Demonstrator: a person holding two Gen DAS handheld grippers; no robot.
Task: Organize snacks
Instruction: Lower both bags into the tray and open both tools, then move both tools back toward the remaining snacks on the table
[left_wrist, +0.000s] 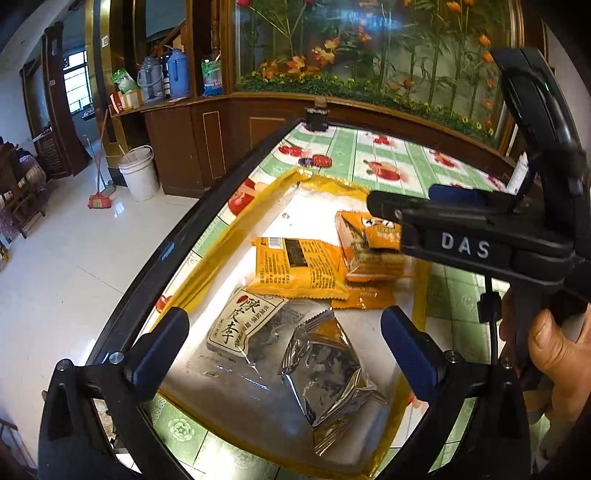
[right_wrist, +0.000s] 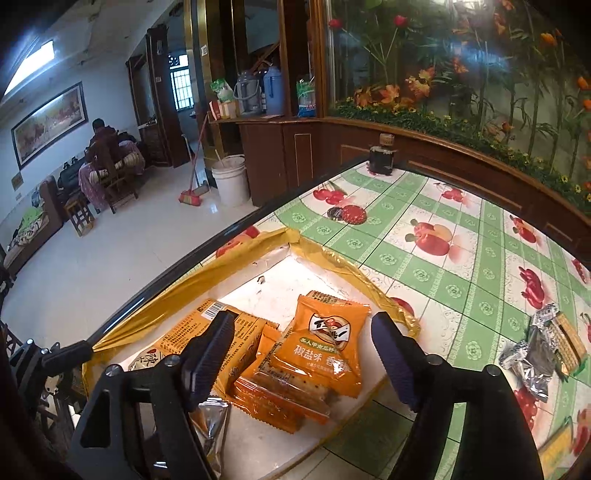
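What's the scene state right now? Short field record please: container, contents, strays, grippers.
container: shallow white tray with yellow taped rim, on the green fruit-print table
contents: orange snack packets, silver foil packet, clear bag with a label in Chinese characters
strays: small wrapped snacks on the table outside the tray, to its right
left gripper: open, above the foil packet, holding nothing
right gripper: open, above the orange packets, holding nothing

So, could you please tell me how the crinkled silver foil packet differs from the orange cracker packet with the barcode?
The crinkled silver foil packet is shiny, unprinted and puffed up; the orange cracker packet with the barcode is matte, covered in print and lies flatter. The silver one sits nearer the left claw. Both lie inside the yellow-edged white tray.
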